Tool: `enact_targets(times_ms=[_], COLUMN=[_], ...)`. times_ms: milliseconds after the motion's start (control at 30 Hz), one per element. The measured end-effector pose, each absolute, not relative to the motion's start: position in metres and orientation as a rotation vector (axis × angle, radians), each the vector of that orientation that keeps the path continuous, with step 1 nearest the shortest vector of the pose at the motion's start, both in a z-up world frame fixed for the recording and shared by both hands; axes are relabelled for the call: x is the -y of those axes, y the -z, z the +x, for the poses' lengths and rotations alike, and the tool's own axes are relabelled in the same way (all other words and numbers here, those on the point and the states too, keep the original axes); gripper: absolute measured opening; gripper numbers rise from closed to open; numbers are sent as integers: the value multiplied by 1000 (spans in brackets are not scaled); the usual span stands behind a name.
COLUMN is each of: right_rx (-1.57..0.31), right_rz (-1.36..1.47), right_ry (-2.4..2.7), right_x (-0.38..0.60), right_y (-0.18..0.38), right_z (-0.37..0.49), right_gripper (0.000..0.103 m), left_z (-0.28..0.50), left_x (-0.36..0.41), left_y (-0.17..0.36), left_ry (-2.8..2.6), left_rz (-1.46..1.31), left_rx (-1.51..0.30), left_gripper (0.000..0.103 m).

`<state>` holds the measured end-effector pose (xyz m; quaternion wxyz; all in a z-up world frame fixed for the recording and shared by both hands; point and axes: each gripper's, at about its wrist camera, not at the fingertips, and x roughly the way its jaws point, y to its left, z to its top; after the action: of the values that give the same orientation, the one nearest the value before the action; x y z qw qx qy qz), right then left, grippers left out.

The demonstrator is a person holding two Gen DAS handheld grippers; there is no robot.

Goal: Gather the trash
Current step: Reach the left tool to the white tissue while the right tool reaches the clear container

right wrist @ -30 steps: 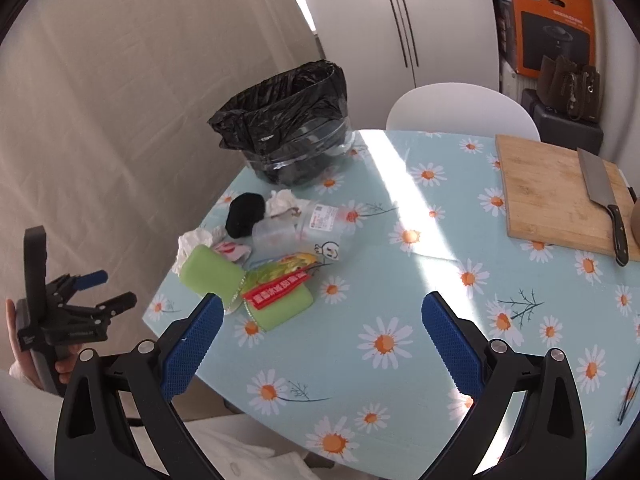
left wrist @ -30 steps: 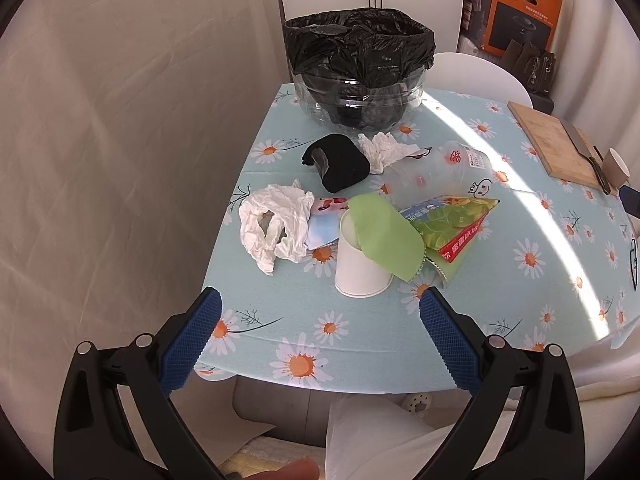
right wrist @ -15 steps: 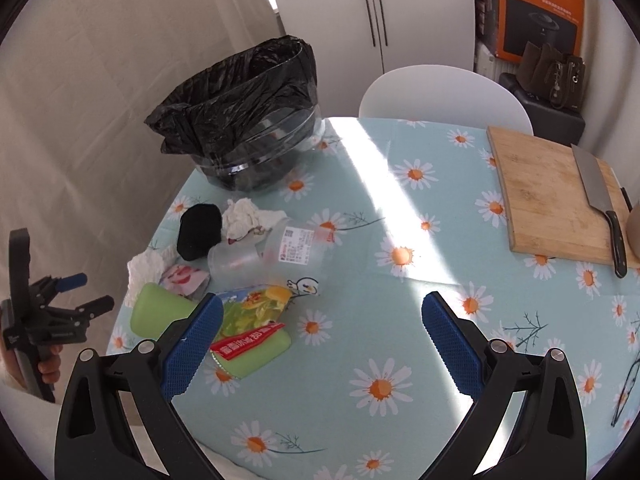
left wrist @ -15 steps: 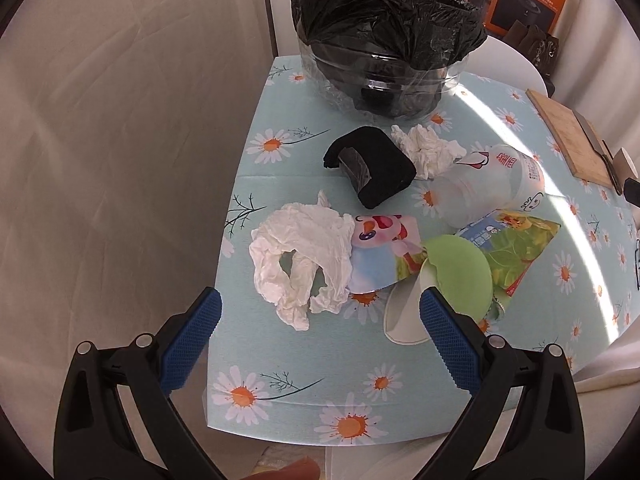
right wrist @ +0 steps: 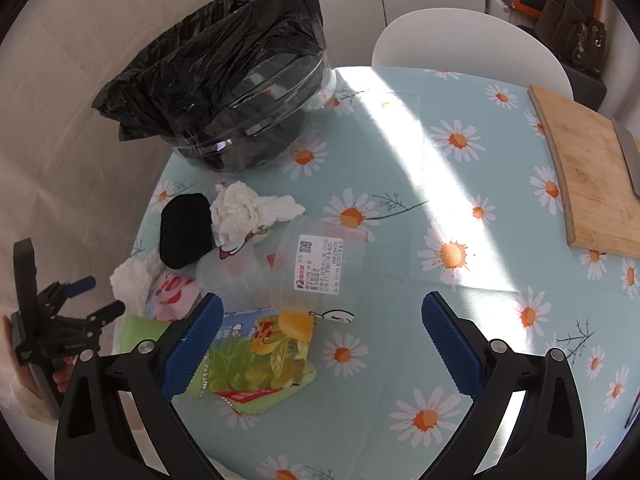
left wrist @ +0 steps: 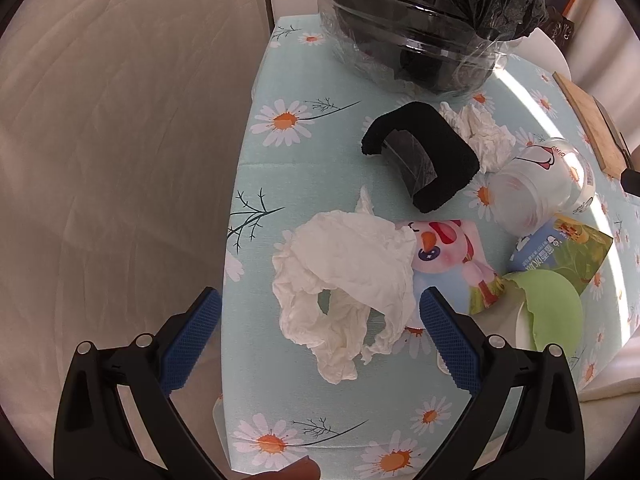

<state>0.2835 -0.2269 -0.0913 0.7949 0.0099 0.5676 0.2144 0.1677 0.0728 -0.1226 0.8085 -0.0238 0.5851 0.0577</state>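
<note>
A crumpled white tissue lies near the table's left edge, and my left gripper stands open around its near end, touching nothing. Beyond it lie a black cup sleeve, a second tissue, a clear plastic cup, a cartoon wrapper, a green snack bag and a paper cup with a green lid. The black-lined bin stands at the far end. My right gripper hangs open above the snack bag and clear cup. The bin is at upper left there.
A wooden cutting board with a knife lies at the right of the daisy tablecloth. A white chair stands behind the table. A beige curtain hangs just left of the table edge. The left gripper shows at lower left.
Both grippers have moved forward and down toward the trash pile. The left one now straddles the near white tissue; the right one has come closer over the snack bag. Both stayed open.
</note>
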Motion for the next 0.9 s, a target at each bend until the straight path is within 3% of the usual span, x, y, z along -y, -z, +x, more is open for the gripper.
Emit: enact_targets(times_ms=[900], right_rx=[-1299], right_rz=[4], right_ry=[-385], right_x=[214], right_y=[139], right_z=[320], right_gripper=[93], left_z=[206], left_x=[-92], left_y=[180], left_ry=[27], left_rz=[-139], left_rx=[-1393], left_gripper=[99])
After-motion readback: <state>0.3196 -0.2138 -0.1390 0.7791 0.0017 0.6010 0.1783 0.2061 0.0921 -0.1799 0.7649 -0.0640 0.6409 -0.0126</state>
